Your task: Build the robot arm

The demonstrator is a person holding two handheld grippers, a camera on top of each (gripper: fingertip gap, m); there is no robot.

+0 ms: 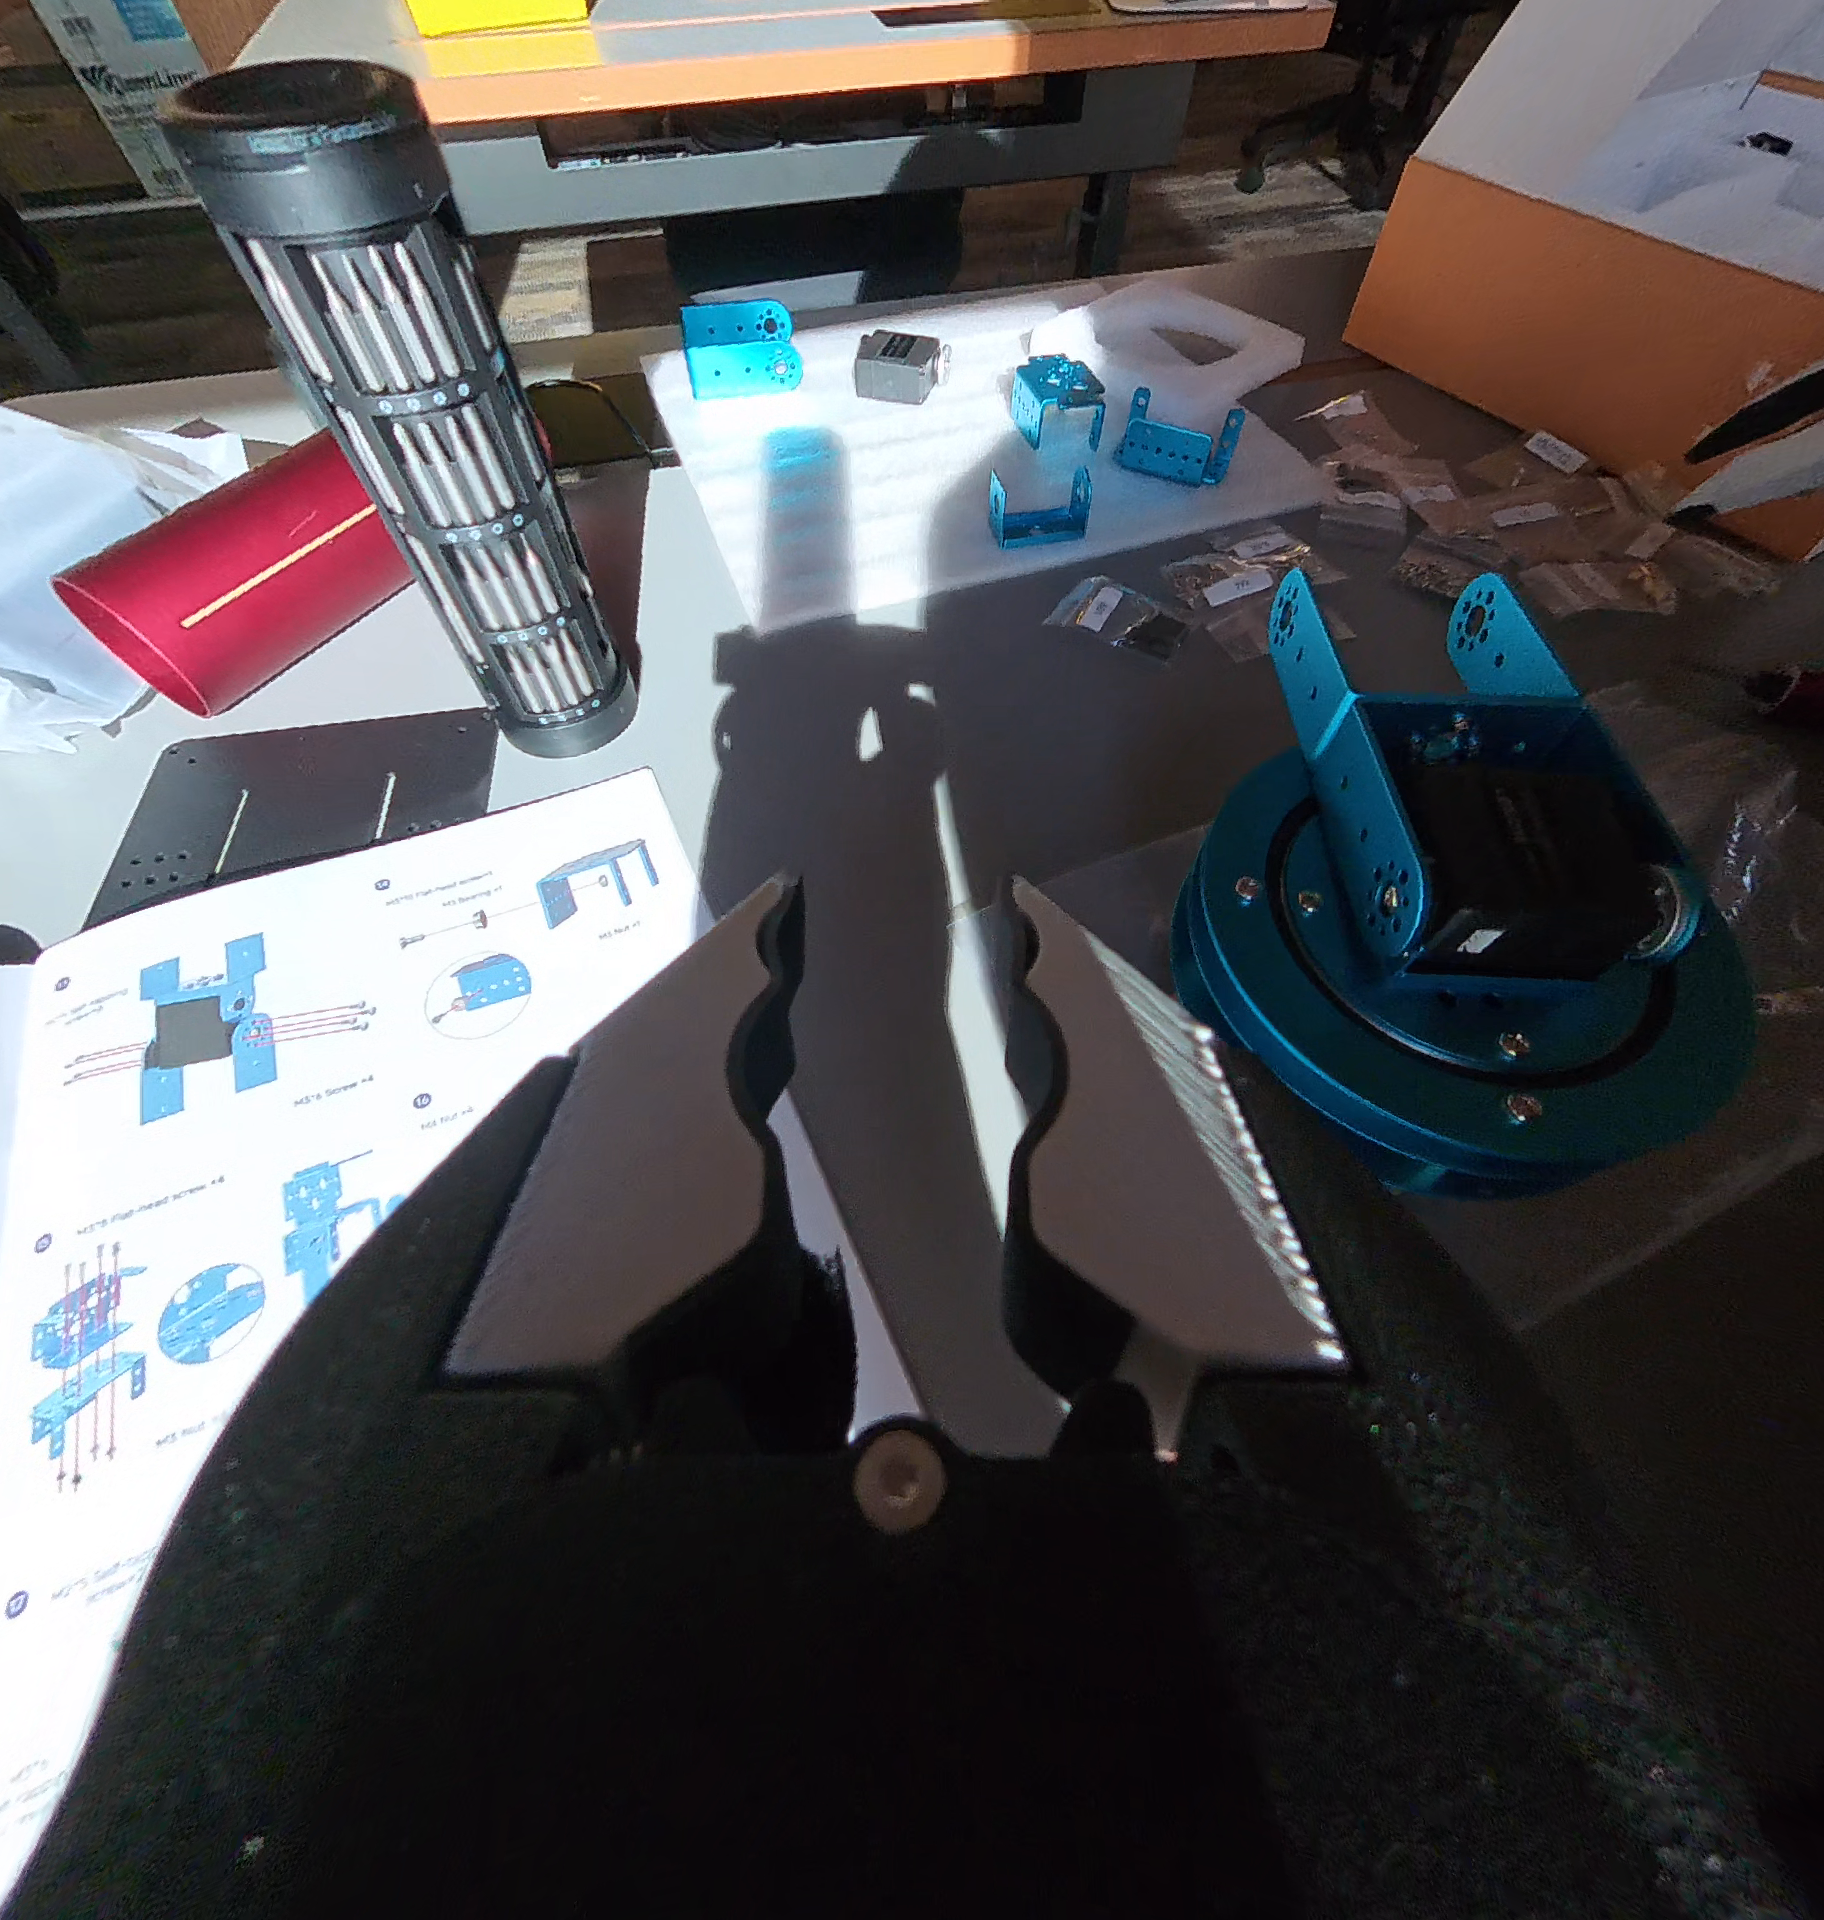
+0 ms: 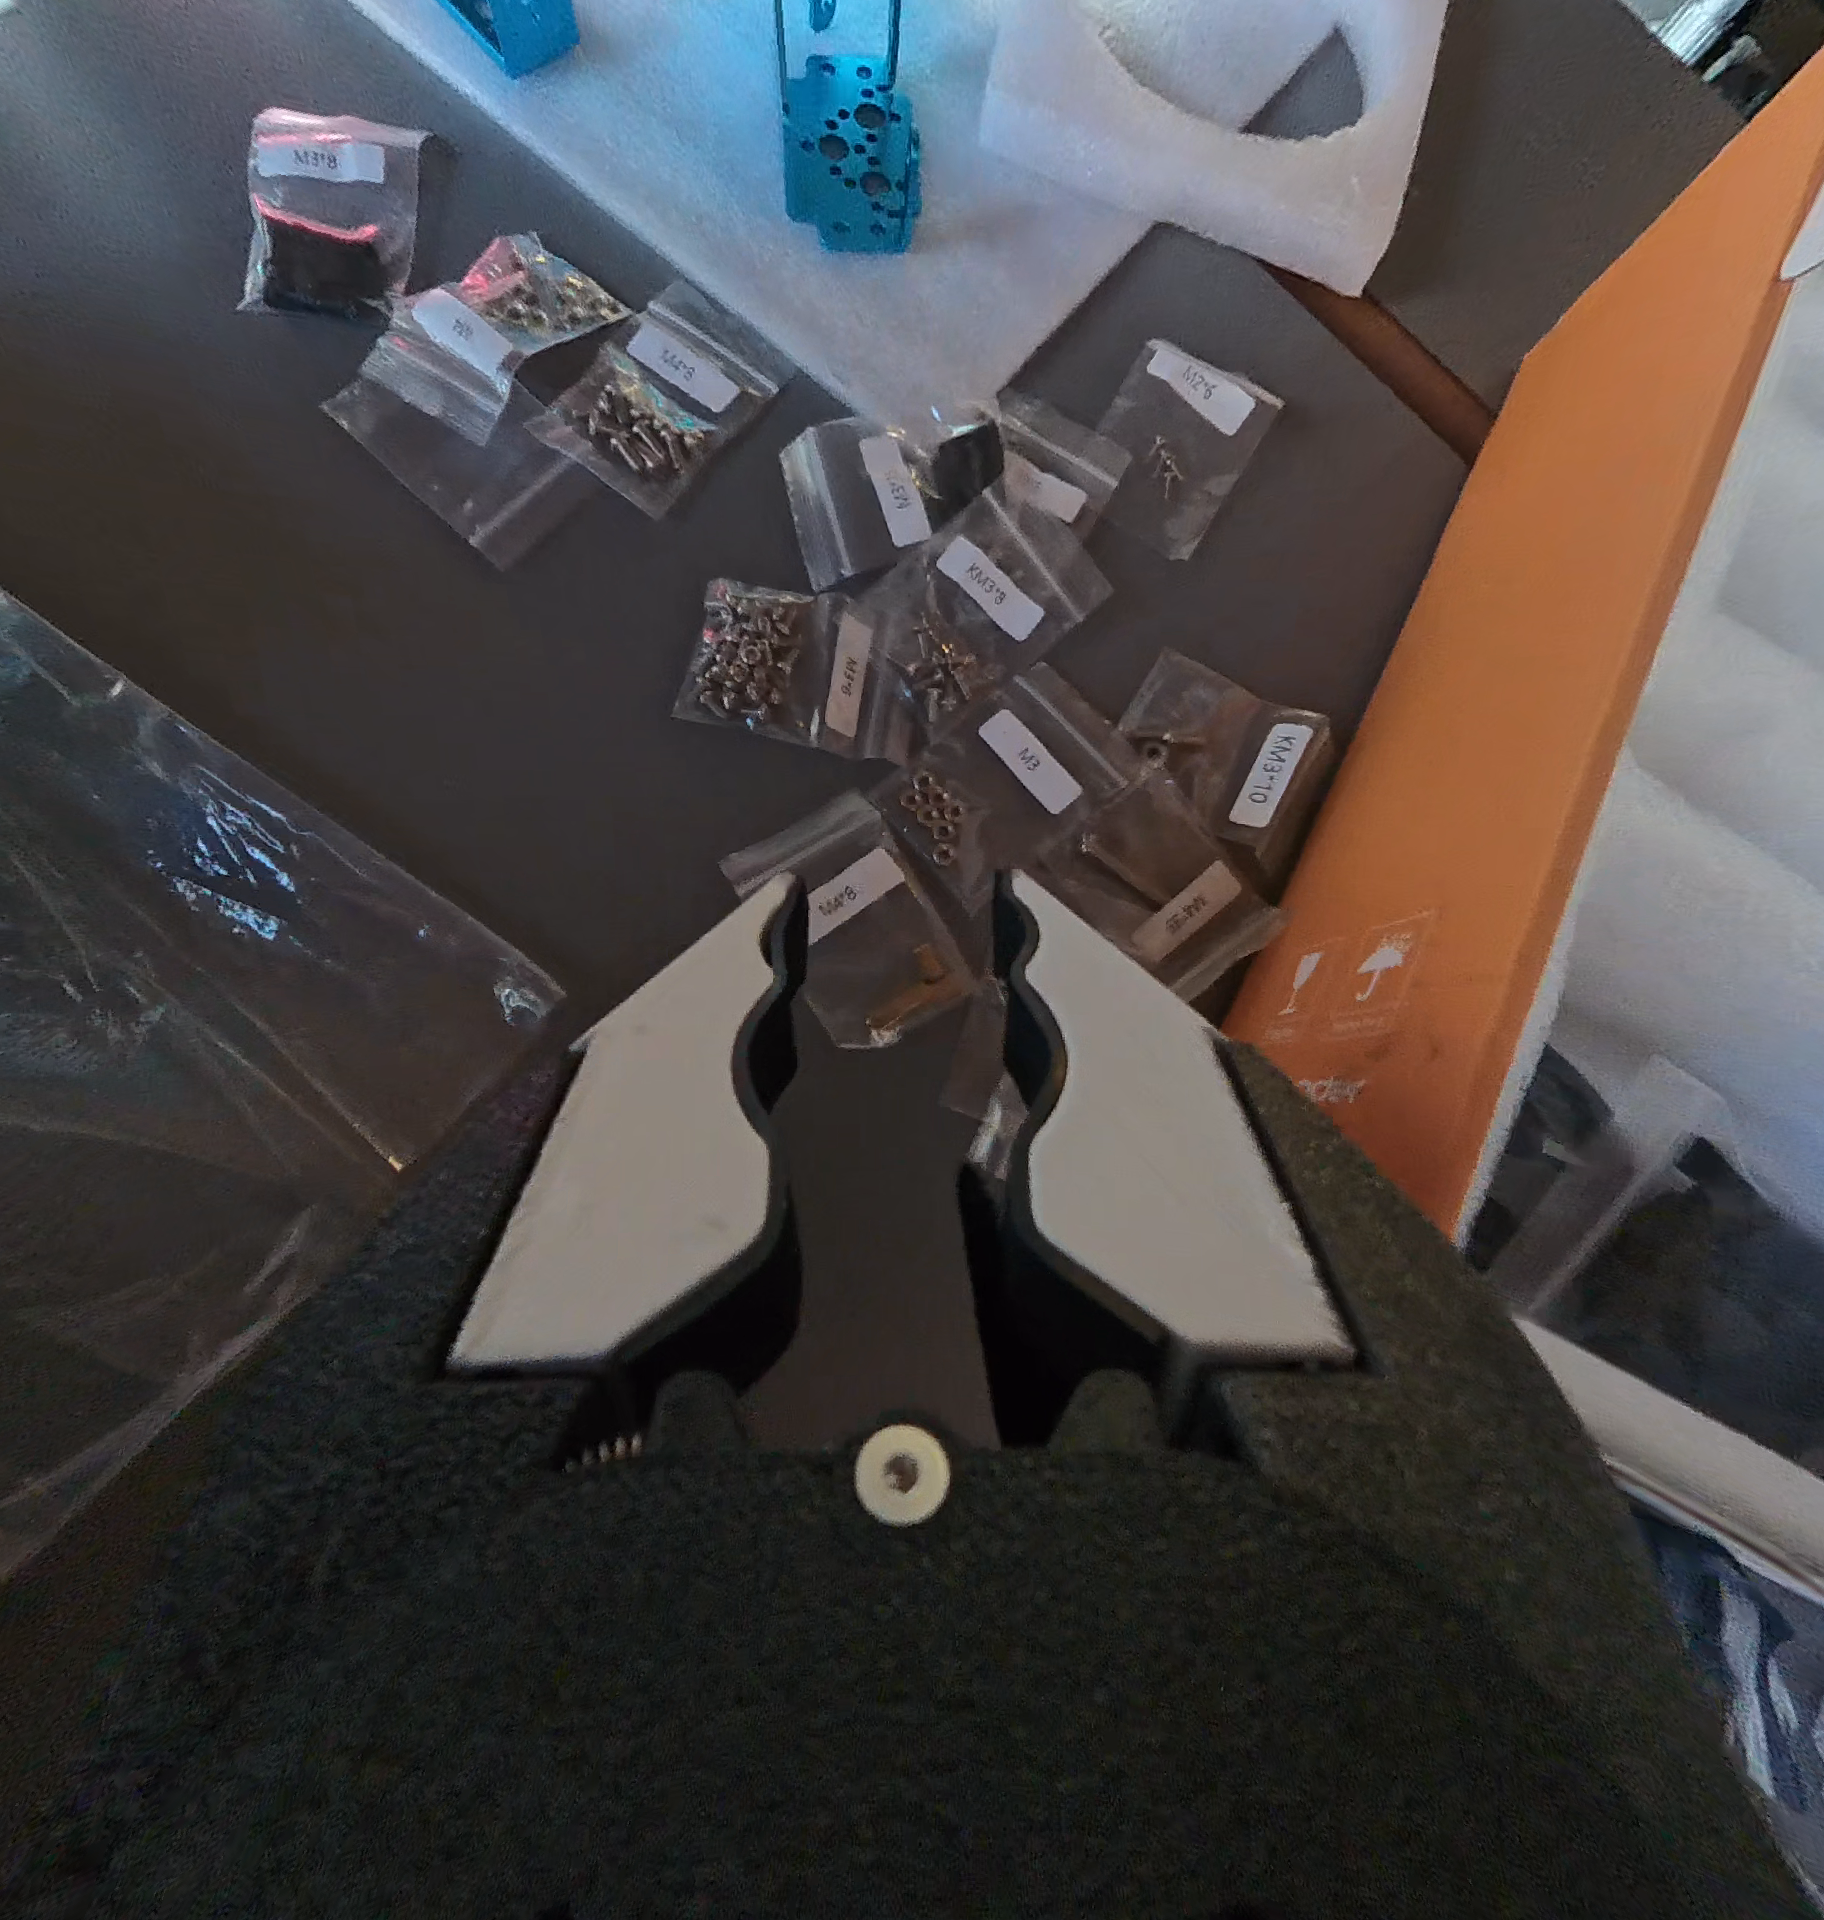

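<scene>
My left gripper (image 1: 897,904) is open and empty above the table, between an open instruction booklet (image 1: 264,1091) on its left and a blue round turntable base (image 1: 1469,997) with a black servo and upright blue bracket on its right. My right gripper (image 2: 900,904) is open and empty, hovering just over a small clear bag (image 2: 887,956) holding a few brass-coloured screws. Several other labelled clear bags of screws and nuts (image 2: 949,665) lie scattered beyond it.
A black cylindrical screwdriver-bit rack (image 1: 420,416), a red tube (image 1: 222,582) and a black plate (image 1: 305,800) stand at left. Blue brackets (image 1: 1053,416) and a grey servo (image 1: 892,364) lie on white foam (image 1: 887,499). An orange box (image 2: 1490,748) stands right; clear plastic wrap (image 2: 160,852) lies left. My right fingertips sit around 40 centimeters from my left ones.
</scene>
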